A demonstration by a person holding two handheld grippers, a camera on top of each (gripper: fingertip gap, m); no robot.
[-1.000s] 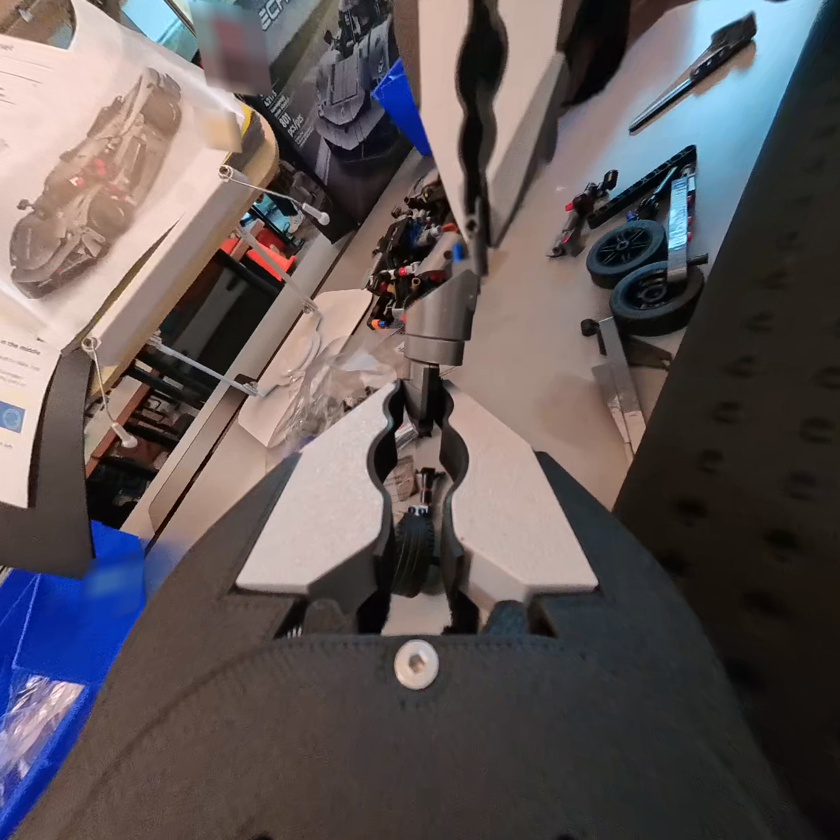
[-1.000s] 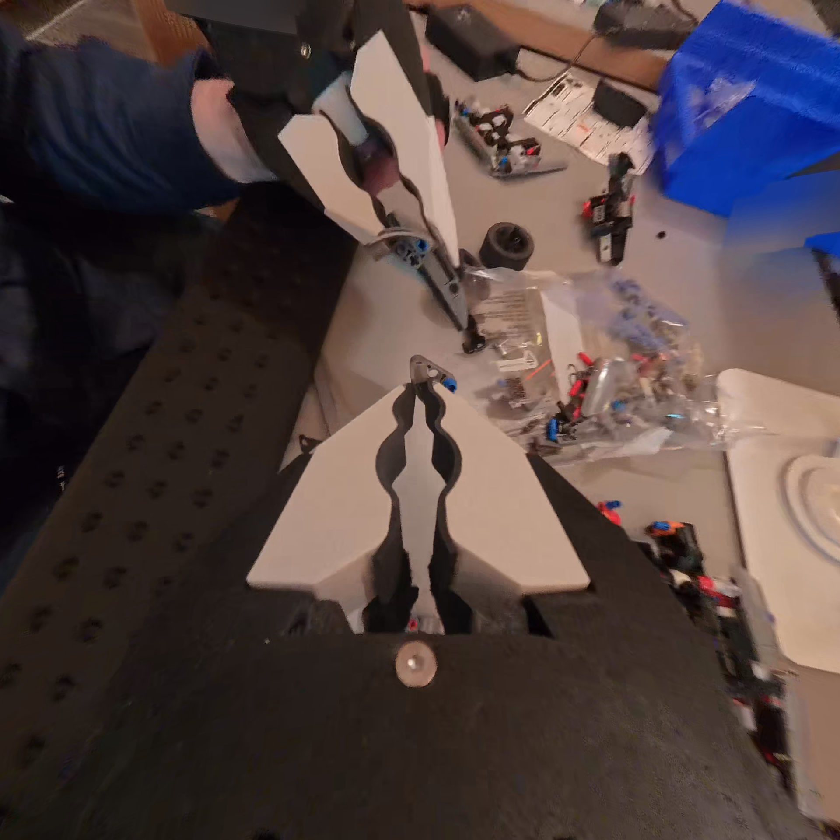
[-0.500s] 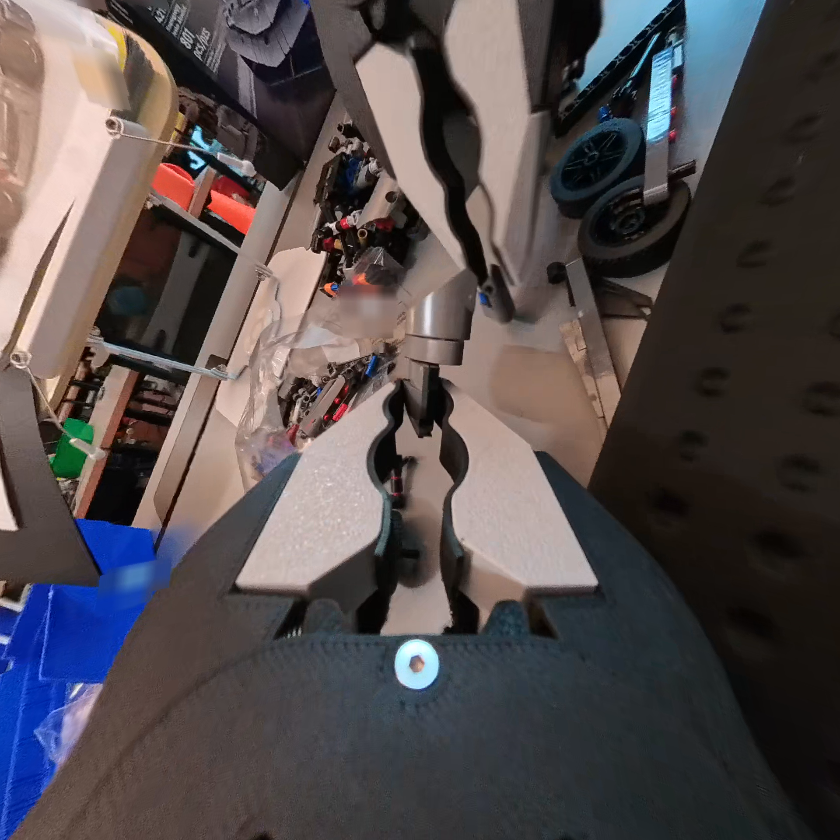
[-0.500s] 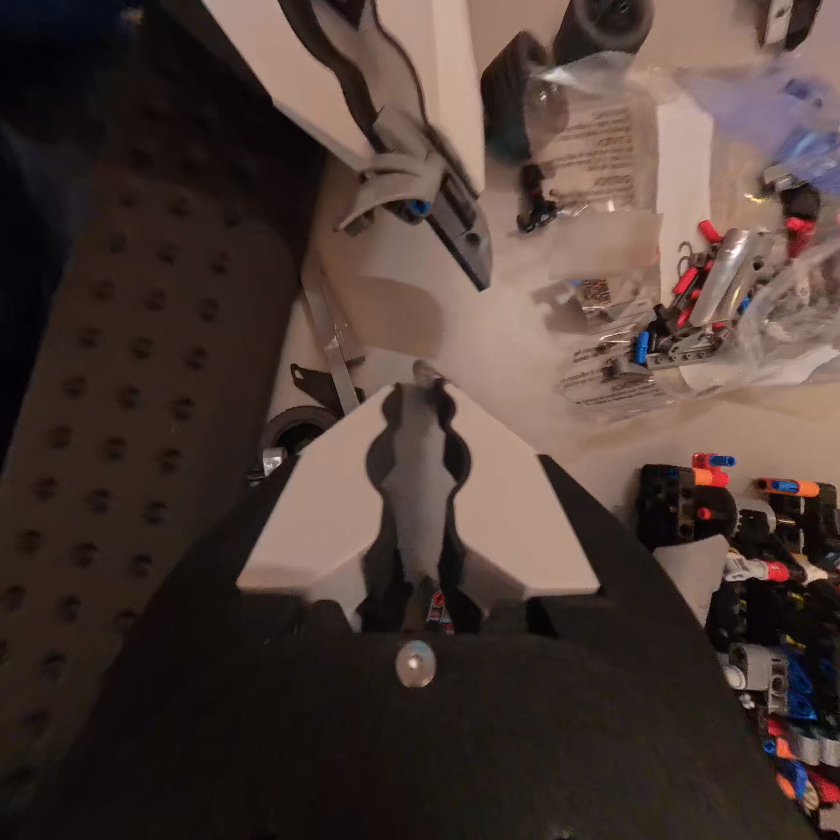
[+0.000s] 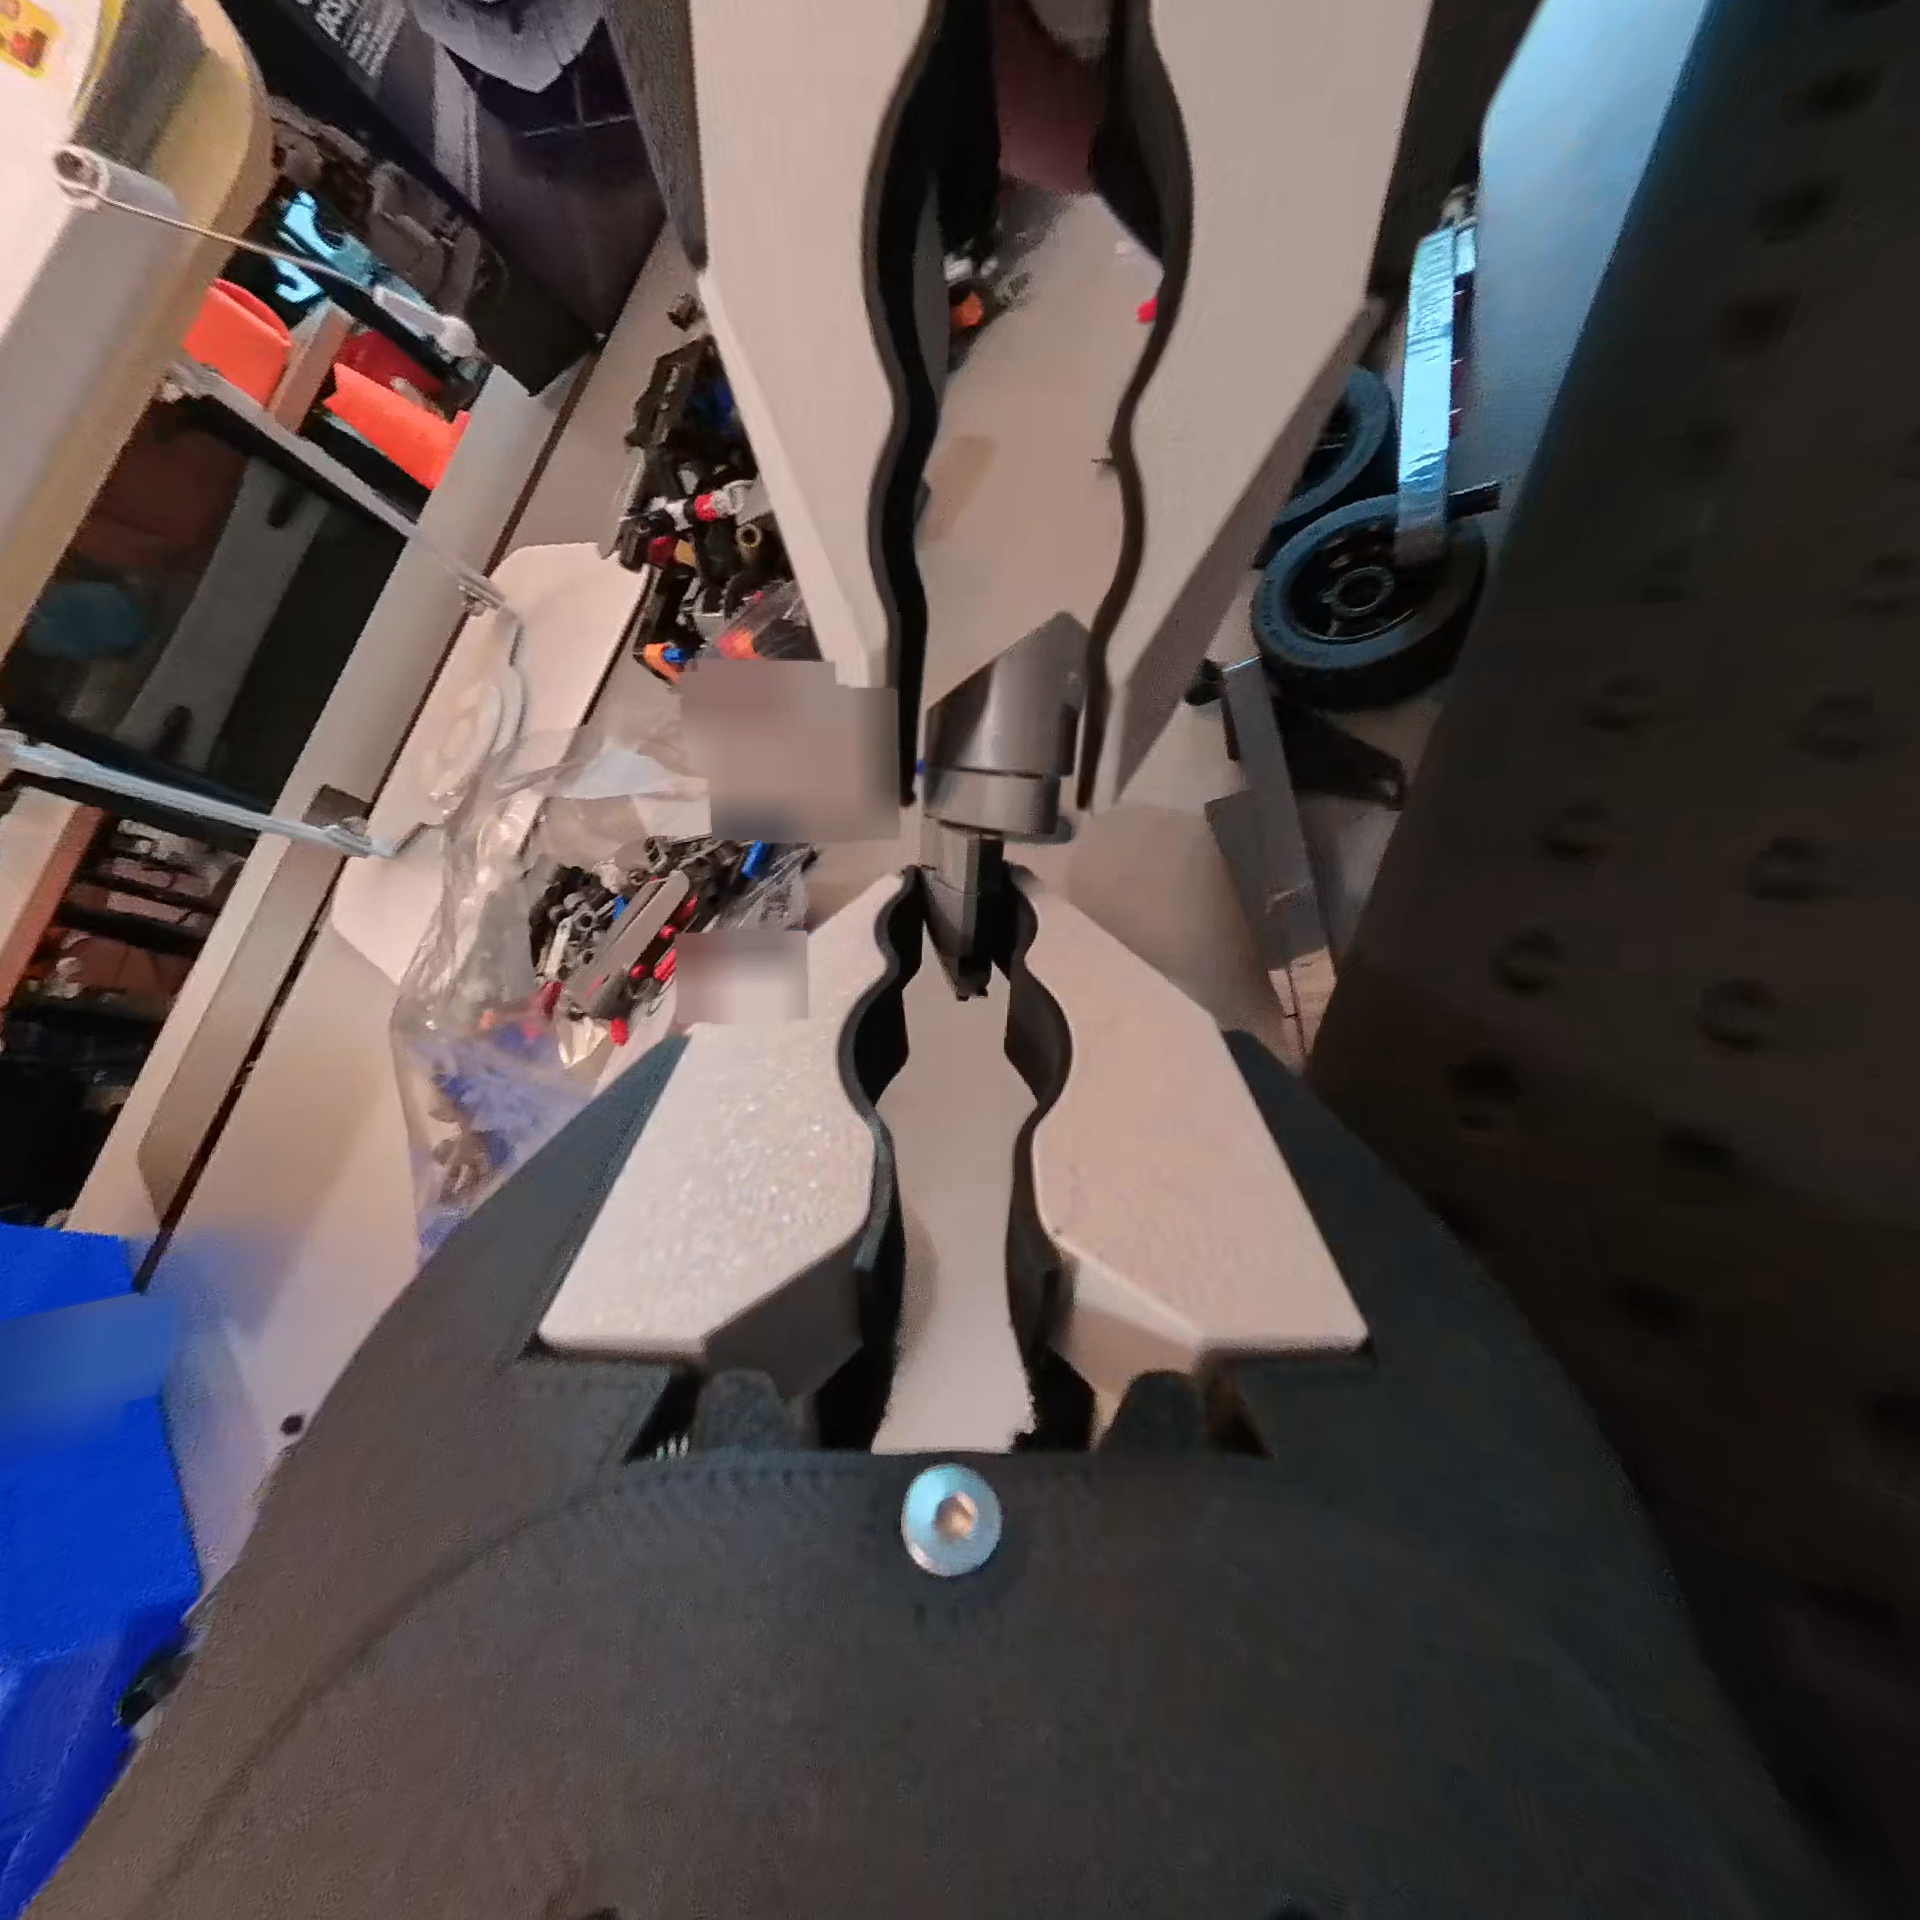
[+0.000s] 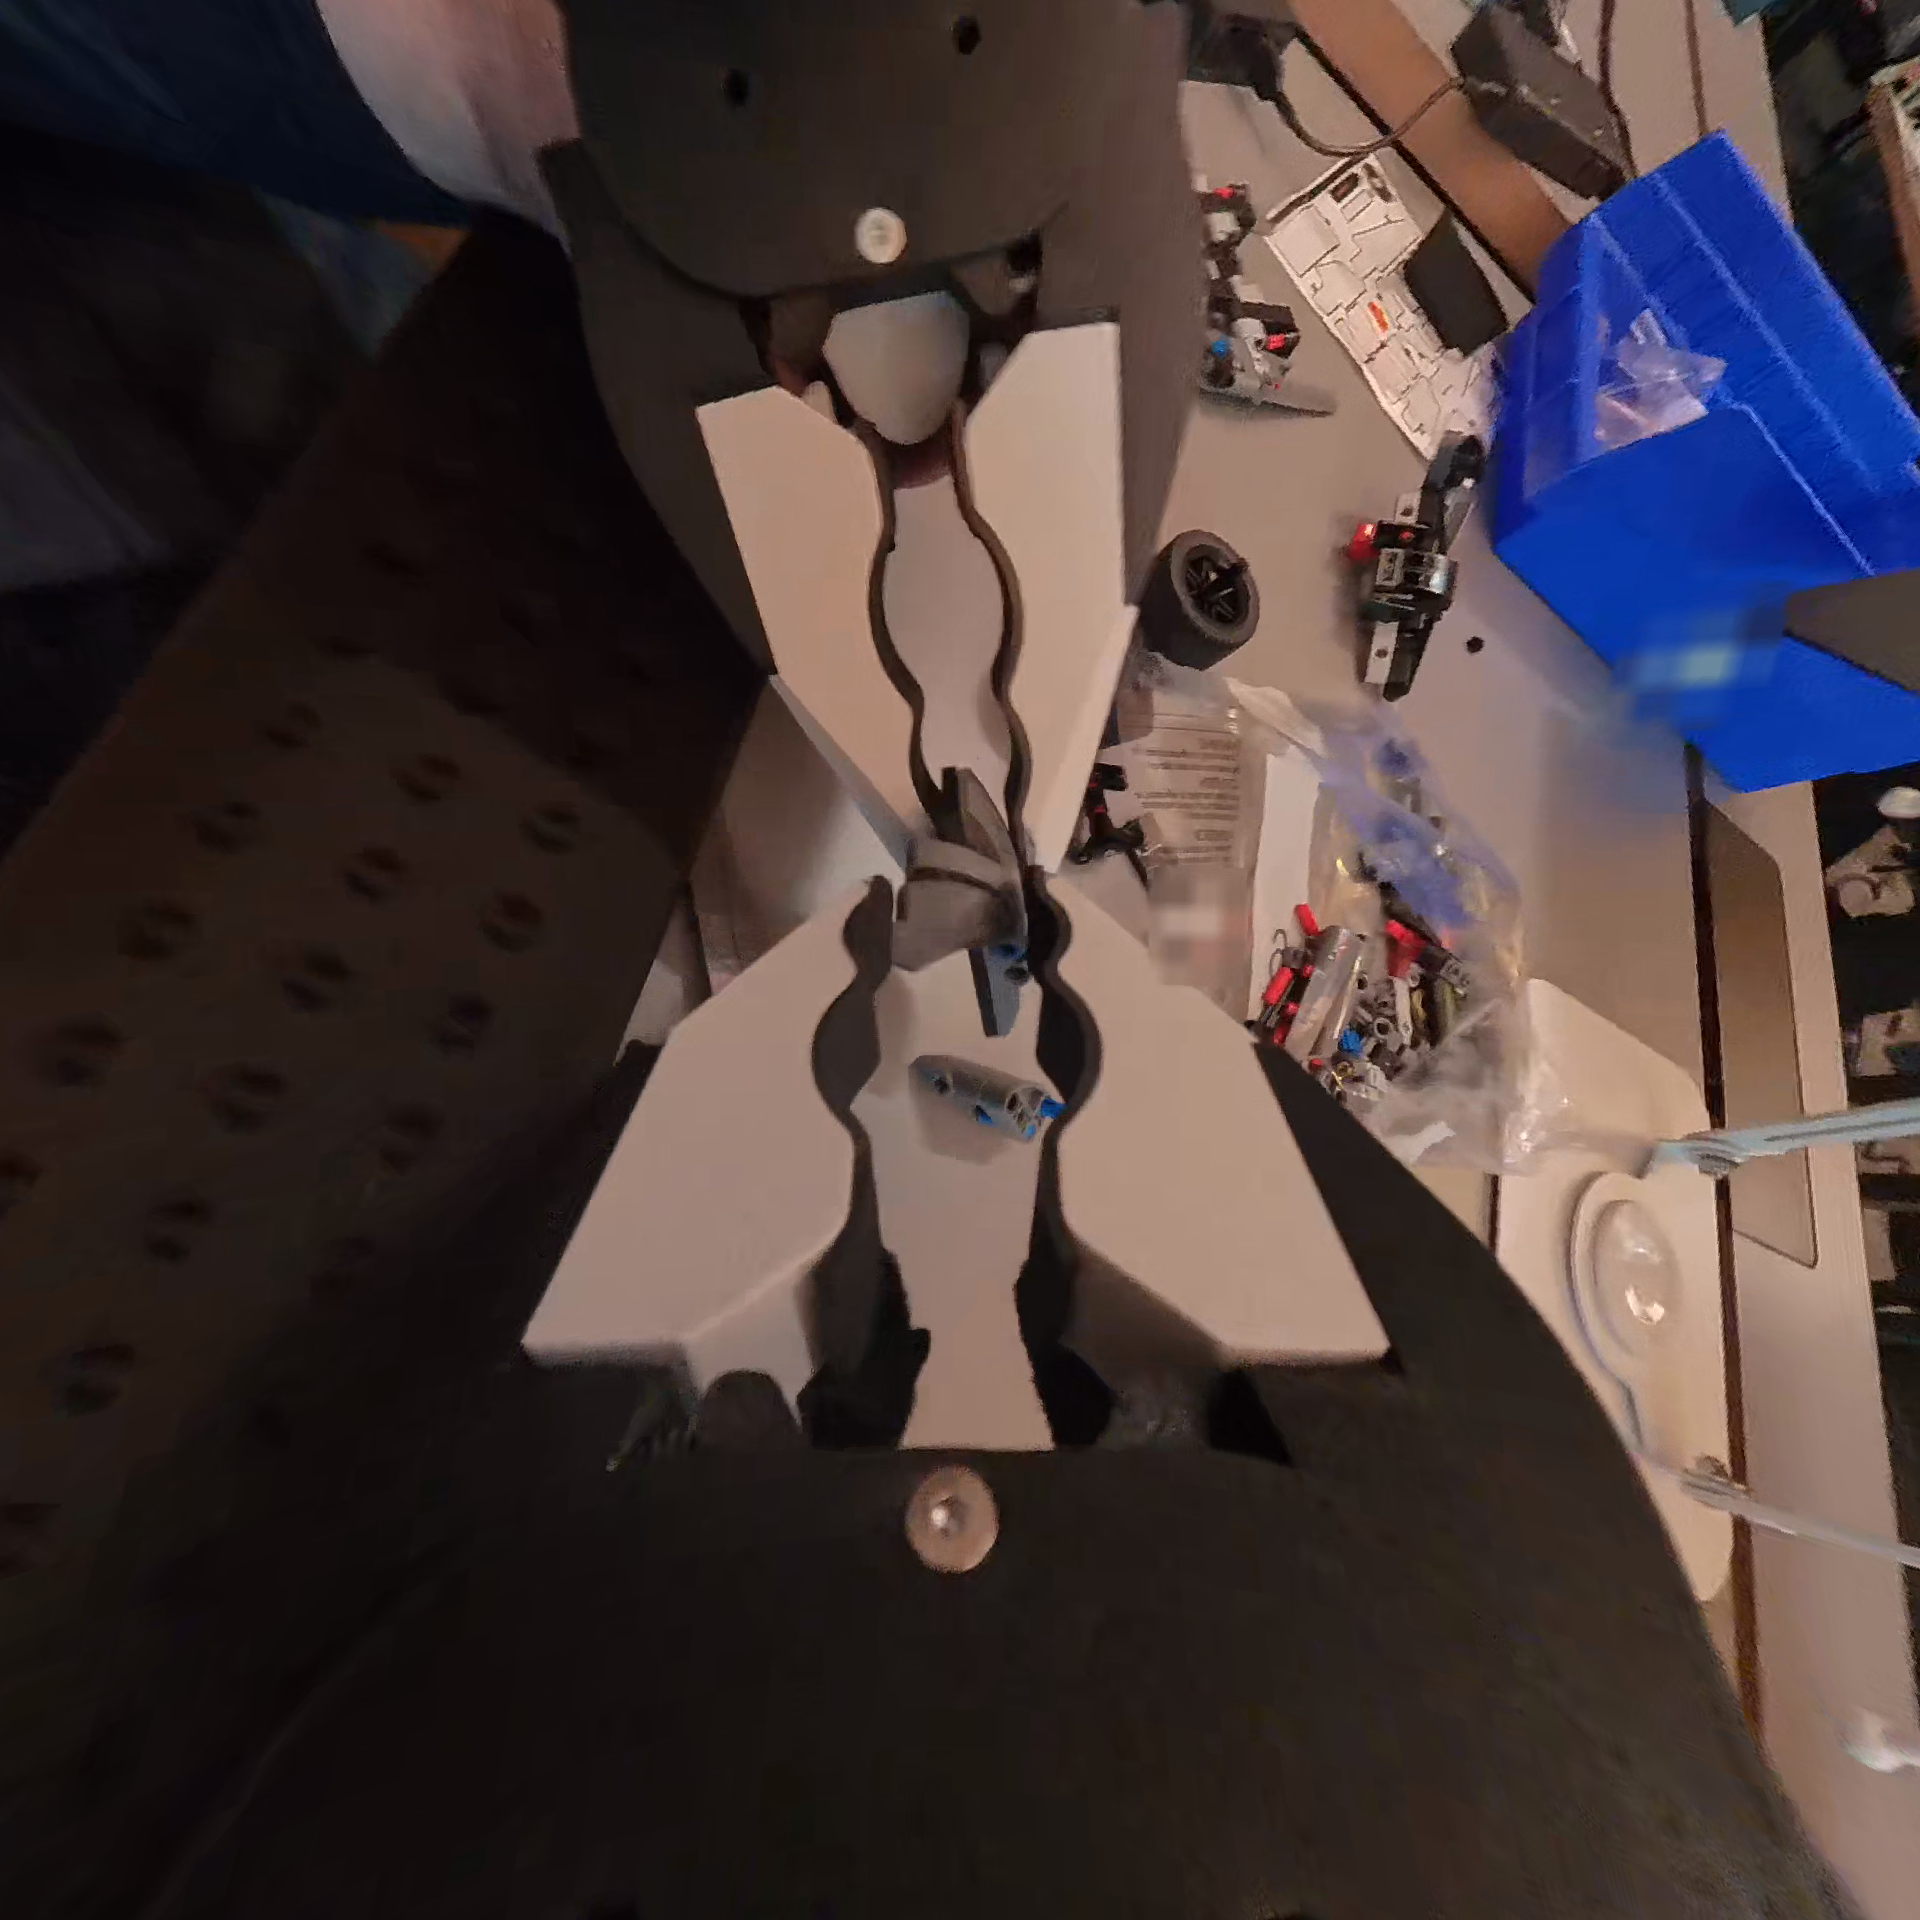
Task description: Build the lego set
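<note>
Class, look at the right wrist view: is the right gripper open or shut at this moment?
Open. The right gripper has a wide gap between its fingers, which flank the grey piece that the left gripper holds; a small connector shows through the gap.

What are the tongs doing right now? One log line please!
left tongs: shut on grey panel | right tongs: open around its tip | small connector: not gripped

Your left gripper (image 5: pixel 961 914) and right gripper (image 6: pixel 961 914) point at each other tip to tip, almost touching. The left one's jaws pinch the narrow dark end of the grey piece (image 5: pixel 1003 727). The right one's jaws stand apart around that piece's wider end, one fingertip (image 6: pixel 1029 914) against it. Your sleeve (image 6: pixel 156 94) shows behind the left gripper.
</note>
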